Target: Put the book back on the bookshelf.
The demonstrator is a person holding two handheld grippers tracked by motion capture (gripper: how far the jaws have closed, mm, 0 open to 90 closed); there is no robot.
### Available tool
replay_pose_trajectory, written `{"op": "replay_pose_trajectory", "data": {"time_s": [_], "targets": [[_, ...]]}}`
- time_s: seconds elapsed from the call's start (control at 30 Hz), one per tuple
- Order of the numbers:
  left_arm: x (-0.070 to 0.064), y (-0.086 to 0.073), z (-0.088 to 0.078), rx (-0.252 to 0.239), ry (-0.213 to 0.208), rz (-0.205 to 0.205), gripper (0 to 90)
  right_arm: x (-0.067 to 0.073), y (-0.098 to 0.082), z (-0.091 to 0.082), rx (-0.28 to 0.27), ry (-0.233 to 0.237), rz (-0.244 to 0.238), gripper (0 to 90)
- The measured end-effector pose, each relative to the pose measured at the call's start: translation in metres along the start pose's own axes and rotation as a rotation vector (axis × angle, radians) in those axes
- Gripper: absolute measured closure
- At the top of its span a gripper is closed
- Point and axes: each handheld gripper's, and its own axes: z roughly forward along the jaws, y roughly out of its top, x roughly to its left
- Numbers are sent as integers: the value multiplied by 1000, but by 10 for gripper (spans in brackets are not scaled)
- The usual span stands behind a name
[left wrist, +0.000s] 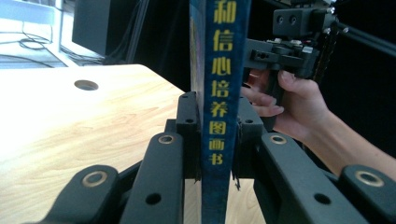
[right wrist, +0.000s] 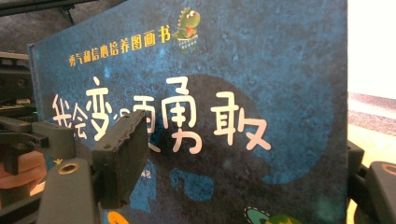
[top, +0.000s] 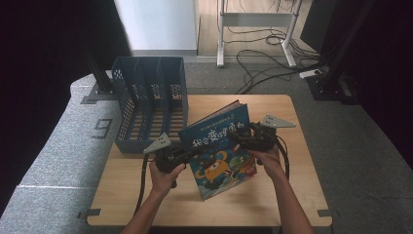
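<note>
A dark blue picture book [top: 219,146] with pale and yellow lettering is held tilted above the wooden table [top: 146,195]. My left gripper [top: 192,152] is at its left side. In the left gripper view both pads [left wrist: 189,126] press on the book's spine [left wrist: 217,70]. My right gripper [top: 243,139] is at the book's right part. In the right gripper view the front cover [right wrist: 233,70] stands between the jaws of the right gripper [right wrist: 243,172], which are spread wide. The left pad [right wrist: 121,158] hangs in front of the cover, and the right jaw sits behind the book's edge.
A blue mesh file rack [top: 151,105] with several slots stands at the table's far left. Beyond the spine, a hand [left wrist: 299,102] grips the other gripper's handle. Cables [top: 263,53] lie on the floor past the table. A round hole [left wrist: 86,85] is in the tabletop.
</note>
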Motion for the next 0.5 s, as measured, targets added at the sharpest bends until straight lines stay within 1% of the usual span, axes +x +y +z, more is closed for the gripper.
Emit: {"op": "replay_pose_trajectory", "data": {"time_s": [0.17,0.33,0.4,0.5], "targets": [[0,-1,-2,1,0,4,771,0,1,2,-1,16,15,240],[-1,-1,-3,2,-6,16,774,-4,0,-2,-8,26,37,260],[-3,0,-3,3,-4,23,775,-4,0,-3,-4,23,32,258],[-5,0,-4,5,5,42,803,-7,-2,-8,-20,0,38,244]]}}
